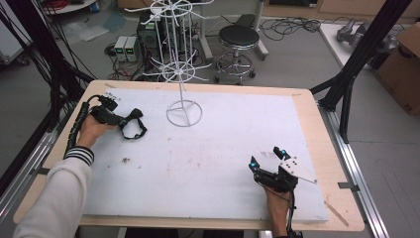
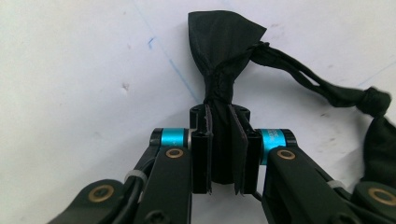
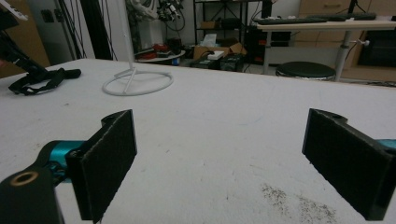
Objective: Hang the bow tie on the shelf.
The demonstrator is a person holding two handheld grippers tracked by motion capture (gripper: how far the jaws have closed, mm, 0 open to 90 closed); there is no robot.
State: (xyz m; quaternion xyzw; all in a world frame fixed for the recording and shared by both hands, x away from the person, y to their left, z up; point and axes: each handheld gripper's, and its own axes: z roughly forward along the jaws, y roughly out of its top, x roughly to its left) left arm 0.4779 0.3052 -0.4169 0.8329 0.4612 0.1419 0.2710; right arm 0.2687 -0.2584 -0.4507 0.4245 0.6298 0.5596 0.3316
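Observation:
A black fabric bow tie [image 1: 132,122] with a looped strap lies at the left of the white table cover. My left gripper [image 1: 119,120] is shut on it; in the left gripper view the pads pinch the bow tie [image 2: 224,56] at its knotted middle, one wing fanning out beyond the tips [image 2: 223,112] and the strap trailing right. A white wire display stand [image 1: 182,79] rises from a ring base at the table's back centre. My right gripper [image 1: 267,157] rests near the front right, open, with nothing between its pads [image 3: 112,154]. The stand's base [image 3: 137,83] and bow tie [image 3: 44,79] lie far ahead of it.
The white cover [image 1: 208,158] sits on a wooden table with bare edges. A black stool [image 1: 237,44], cables and electronics stand on the floor behind. Black frame posts [image 1: 361,54] flank the table. A small patch of dark grit [image 3: 299,200] lies near the right gripper.

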